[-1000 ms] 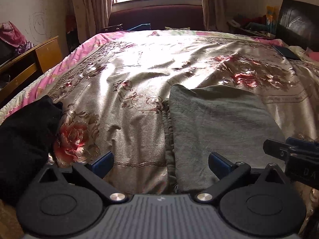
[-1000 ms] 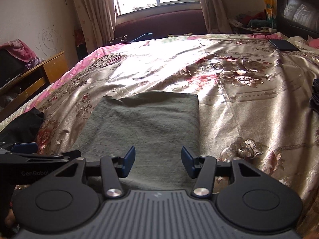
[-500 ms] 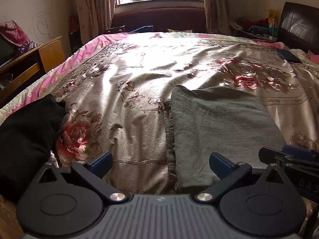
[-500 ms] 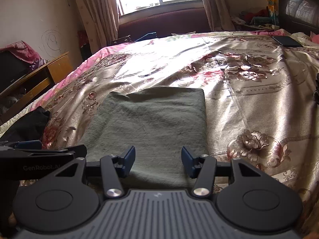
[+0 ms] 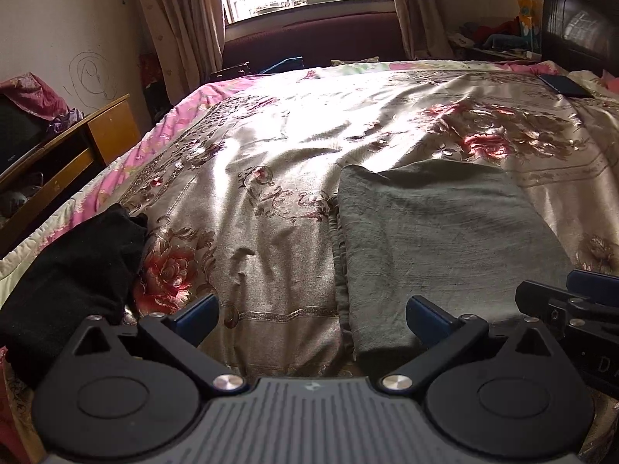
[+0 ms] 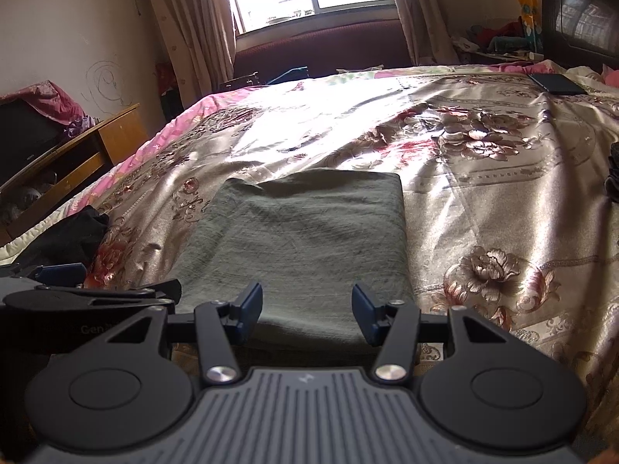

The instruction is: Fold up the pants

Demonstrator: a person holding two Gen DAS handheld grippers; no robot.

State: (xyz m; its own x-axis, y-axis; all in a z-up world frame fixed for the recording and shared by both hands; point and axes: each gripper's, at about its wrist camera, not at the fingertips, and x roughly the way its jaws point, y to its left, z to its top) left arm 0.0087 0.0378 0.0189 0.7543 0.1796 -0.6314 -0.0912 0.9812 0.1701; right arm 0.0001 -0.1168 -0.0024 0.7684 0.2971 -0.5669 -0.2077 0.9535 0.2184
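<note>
The grey-green pants (image 5: 437, 239) lie folded into a flat rectangle on the floral bedspread (image 5: 271, 162); they also show in the right wrist view (image 6: 305, 239). My left gripper (image 5: 311, 315) is open and empty, near the pants' front left corner, a little above the bed. My right gripper (image 6: 305, 309) is open and empty, just in front of the pants' near edge. The right gripper shows at the right edge of the left wrist view (image 5: 568, 305), and the left gripper at the left of the right wrist view (image 6: 93, 294).
A black garment (image 5: 65, 274) lies on the bed's left edge, also in the right wrist view (image 6: 65, 239). A wooden desk (image 5: 77, 143) stands to the left. A dark phone (image 6: 557, 83) lies far right. Another dark item (image 6: 613, 174) sits at the right edge.
Both grippers have drawn back a little from the folded pants and risen slightly. The pants have not moved. Both stay open.
</note>
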